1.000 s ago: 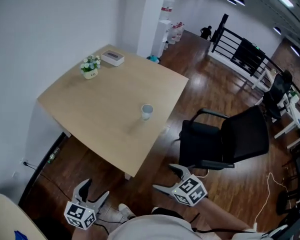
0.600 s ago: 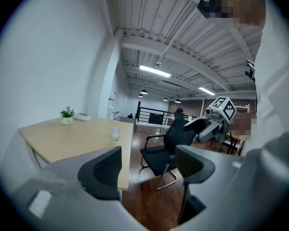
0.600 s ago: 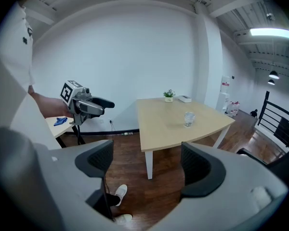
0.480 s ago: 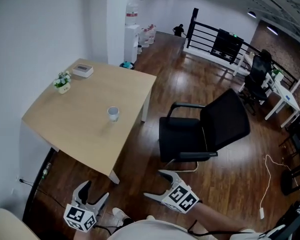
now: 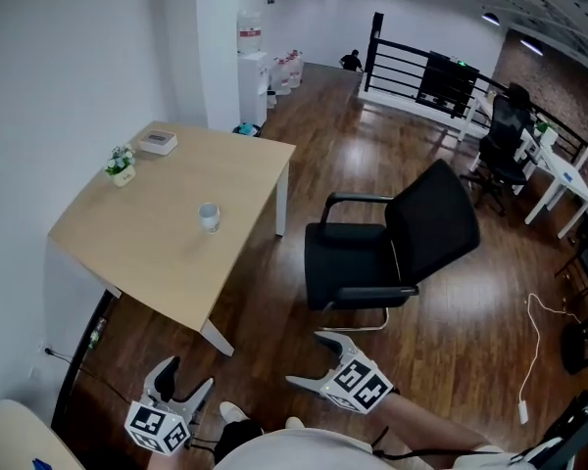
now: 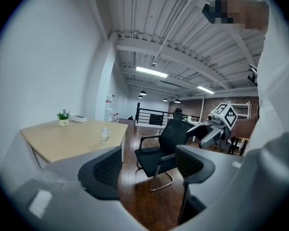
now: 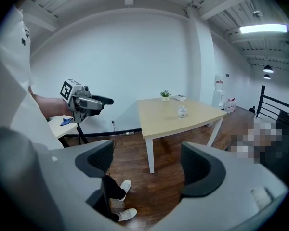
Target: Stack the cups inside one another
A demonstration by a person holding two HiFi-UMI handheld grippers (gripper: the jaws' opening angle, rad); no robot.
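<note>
— Question for us both: where is the cup (image 5: 209,216)?
— At about eleven o'clock from where we stand. It is upright on the surface (image 5: 157,238), toward its three o'clock edge and well apart from us. We see one cup shape only; whether others sit nested inside it is too small for us to tell.
— And our grippers?
— The left gripper (image 5: 189,372) has its fingers apart, with only floor and chair showing between them. The right gripper (image 5: 307,358) is the same: fingers spread, nothing held. Both hang low by our body.
— So what stage do we judge this?
— It fits two: a lone cup short of its fellows, or a finished nest with us standing off from it. We can't settle which, so we name no move.
— What would good handling ask?
— In our judgement, any grip on that cup wants the fingers wide, closing gently on the wall below the rim. A light cup would likely tip or slide on that smooth top.
— The rest of the surface?
— A small potted plant (image 5: 122,164) and a flat white box (image 5: 158,143) sit at ten to eleven o'clock of the cup, well apart from it.
— The room?
— A black office chair (image 5: 392,248) stands at one o'clock on the dark wood floor (image 5: 451,351). A white wall (image 5: 69,67) is at ten, and a black railing (image 5: 421,71) is far off near twelve.
</note>
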